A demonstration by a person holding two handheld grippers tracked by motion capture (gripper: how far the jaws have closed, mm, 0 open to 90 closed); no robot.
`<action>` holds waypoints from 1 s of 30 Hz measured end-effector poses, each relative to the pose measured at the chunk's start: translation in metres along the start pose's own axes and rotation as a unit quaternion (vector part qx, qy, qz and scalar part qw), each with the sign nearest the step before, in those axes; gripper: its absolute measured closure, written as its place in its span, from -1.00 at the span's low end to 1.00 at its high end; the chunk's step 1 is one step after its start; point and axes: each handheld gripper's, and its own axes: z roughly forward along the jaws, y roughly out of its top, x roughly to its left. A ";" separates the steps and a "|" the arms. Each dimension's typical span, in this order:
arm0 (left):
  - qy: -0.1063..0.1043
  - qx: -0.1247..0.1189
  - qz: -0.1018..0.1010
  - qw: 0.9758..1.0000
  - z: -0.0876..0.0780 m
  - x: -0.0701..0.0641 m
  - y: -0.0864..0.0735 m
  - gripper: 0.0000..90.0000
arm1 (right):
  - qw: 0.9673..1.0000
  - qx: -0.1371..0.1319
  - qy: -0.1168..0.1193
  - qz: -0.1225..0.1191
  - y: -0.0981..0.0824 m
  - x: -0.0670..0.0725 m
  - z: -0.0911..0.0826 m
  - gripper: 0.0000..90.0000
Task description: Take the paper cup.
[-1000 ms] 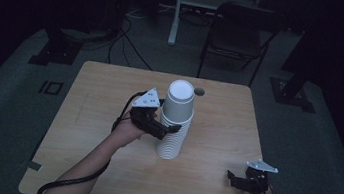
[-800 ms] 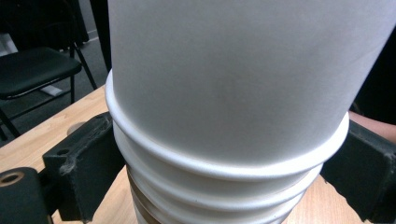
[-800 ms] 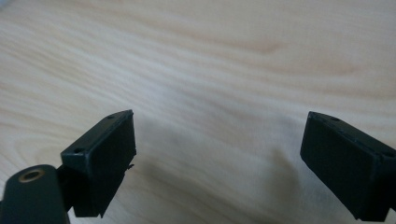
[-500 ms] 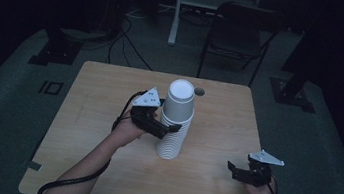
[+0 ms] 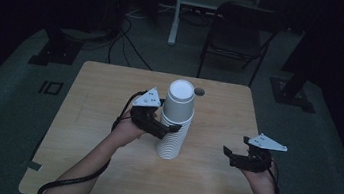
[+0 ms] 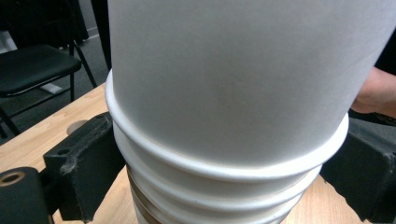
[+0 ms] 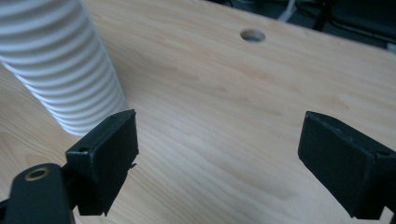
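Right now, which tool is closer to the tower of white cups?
Left. The left tool has the cup stack between its jaws; the right tool is off to the stack's right, holding nothing.

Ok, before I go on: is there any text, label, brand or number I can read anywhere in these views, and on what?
None: no readable text in any view.
The stack of white paper cups is plain, with no print.
The wooden table bears no label.
The left tool and right tool show no legible marking.

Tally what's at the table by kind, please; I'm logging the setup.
Stack of white paper cups: 1
Black two-jaw grippers: 2, left gripper and right gripper
Light wooden table: 1
Black folding chair: 1
Total: 5
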 end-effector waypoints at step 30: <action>-0.004 0.003 0.003 1.000 0.000 0.000 0.001 -0.86 | 0.976 -0.106 0.164 -0.099 0.117 0.044 -0.028 -0.71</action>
